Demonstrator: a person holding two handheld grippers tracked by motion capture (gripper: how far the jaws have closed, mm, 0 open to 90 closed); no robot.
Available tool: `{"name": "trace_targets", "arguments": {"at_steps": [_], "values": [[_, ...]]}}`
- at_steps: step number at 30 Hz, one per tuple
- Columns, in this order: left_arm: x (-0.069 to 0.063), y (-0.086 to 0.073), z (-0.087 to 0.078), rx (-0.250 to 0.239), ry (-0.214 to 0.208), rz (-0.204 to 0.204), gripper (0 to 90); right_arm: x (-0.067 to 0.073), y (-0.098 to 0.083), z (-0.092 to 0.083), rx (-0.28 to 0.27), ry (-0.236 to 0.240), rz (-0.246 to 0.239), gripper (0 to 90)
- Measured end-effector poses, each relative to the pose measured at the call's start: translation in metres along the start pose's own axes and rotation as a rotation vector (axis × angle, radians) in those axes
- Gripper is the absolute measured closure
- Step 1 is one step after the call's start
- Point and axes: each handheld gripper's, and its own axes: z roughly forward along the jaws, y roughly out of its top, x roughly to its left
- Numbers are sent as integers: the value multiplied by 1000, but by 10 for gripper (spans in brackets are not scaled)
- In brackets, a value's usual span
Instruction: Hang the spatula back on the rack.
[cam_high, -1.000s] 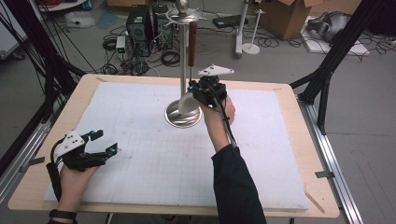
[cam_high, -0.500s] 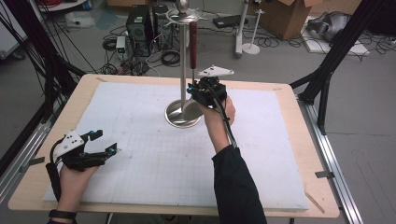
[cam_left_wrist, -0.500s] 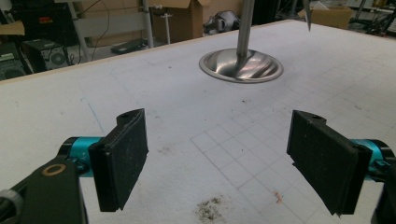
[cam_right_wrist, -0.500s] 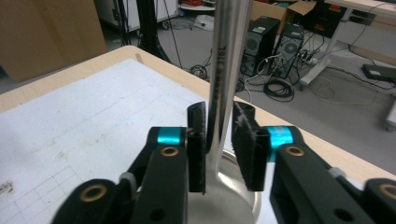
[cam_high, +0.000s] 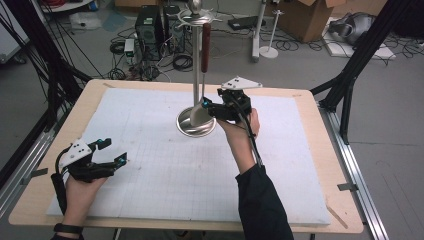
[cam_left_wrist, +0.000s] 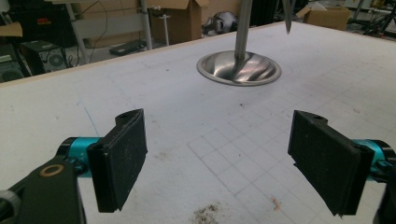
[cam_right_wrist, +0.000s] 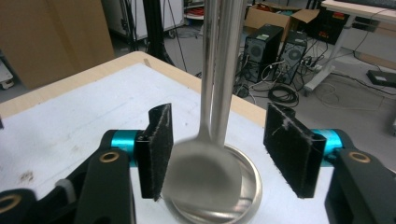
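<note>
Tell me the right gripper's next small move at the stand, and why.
Probably draw the right gripper straight back from the spoon. Its jaws have just been opening, the pads stand clear of the bowl, and the spoon hangs from the stand on its own.

No legible text or labels

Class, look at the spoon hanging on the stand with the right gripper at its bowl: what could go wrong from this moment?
1. The right gripper has just been opening; the spoon hangs between its pads, blurred, so it may be swinging against the stand's pole.
2. Pulling back carelessly, a pad close beside the bowl could catch it and perhaps unhook the spoon.
3. A knock might tip the tall stand on its base.
</note>
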Motion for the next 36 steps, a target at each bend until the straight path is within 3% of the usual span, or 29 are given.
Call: {"name": "trace_targets", "arguments": {"at_steps": [6,13,18,23,36], "values": [[0,8,3,-16,17,-1,165,-5,-15,-20,-15,12,-14,359],[0,13,9,-20,-2,-5,160,-12,-38,-48,-53,18,-26,312],[0,14,12,-18,-12,-7,158,-13,-60,-68,-69,26,-49,294],[-2,14,16,-17,-18,-1,158,-17,-88,-85,-76,4,-64,289],[-2,10,17,-19,-9,7,159,-34,-159,-118,-78,-50,41,268]]}}
